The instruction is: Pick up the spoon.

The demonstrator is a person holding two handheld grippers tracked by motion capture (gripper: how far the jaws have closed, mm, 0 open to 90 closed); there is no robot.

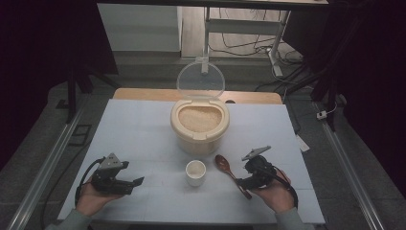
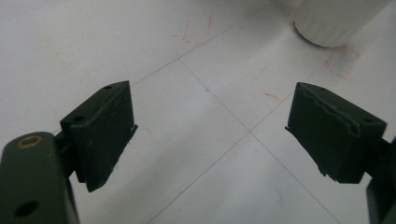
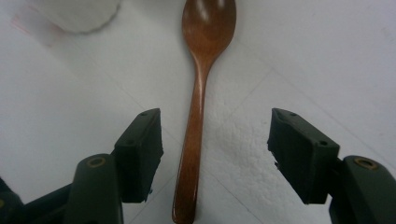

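Right gripper view: the right gripper (image 3: 215, 140) has its jaws wide apart around the long brown wooden spoon (image 3: 198, 98), not squeezing it yet. The spoon lies flat on the white table (image 1: 139, 134) beside the small white cup (image 1: 196, 172). The left gripper (image 2: 210, 135) waits open, holding nothing. Scooping hasn't started.

This looks like a lab set up for recording. A white table (image 1: 143, 139) stands between metal rails (image 1: 43, 167) and dark curtains (image 1: 38, 48), with loose cables (image 1: 249, 45) on the floor beyond it.
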